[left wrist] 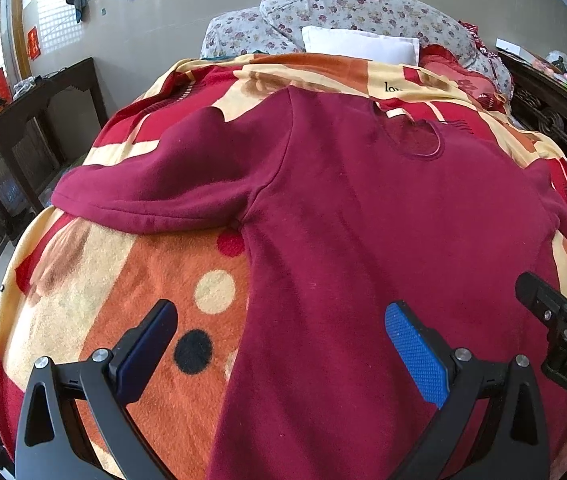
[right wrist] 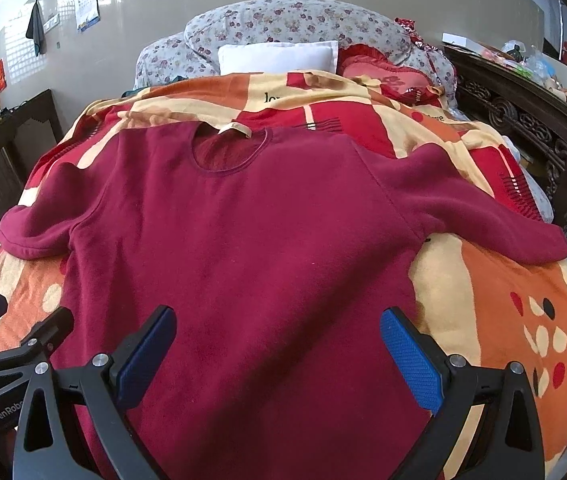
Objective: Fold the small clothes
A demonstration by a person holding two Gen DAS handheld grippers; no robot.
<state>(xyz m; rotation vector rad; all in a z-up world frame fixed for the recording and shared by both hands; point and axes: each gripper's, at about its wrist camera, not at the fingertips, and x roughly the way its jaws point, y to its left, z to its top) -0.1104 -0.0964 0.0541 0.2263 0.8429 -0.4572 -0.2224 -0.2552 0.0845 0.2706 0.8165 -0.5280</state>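
A dark red long-sleeved shirt (left wrist: 363, 216) (right wrist: 251, 240) lies spread flat on the bed, neckline away from me and both sleeves stretched out to the sides. My left gripper (left wrist: 279, 344) hovers open above the shirt's lower left edge, one finger over the blanket, the other over the cloth. My right gripper (right wrist: 277, 350) is open above the shirt's lower right part, nothing between its fingers. The right gripper (left wrist: 555, 292) also shows at the right edge of the left wrist view. At the left edge of the right wrist view the left gripper (right wrist: 23, 314) appears.
A patterned orange, red and cream blanket (left wrist: 123, 288) (right wrist: 503, 300) covers the bed. Floral pillows (right wrist: 283, 24), a white pillow (right wrist: 279, 56) and a red cushion (right wrist: 383, 72) lie at the head. A dark carved cabinet (right wrist: 531, 128) stands to the right, a dark table (left wrist: 23, 120) to the left.
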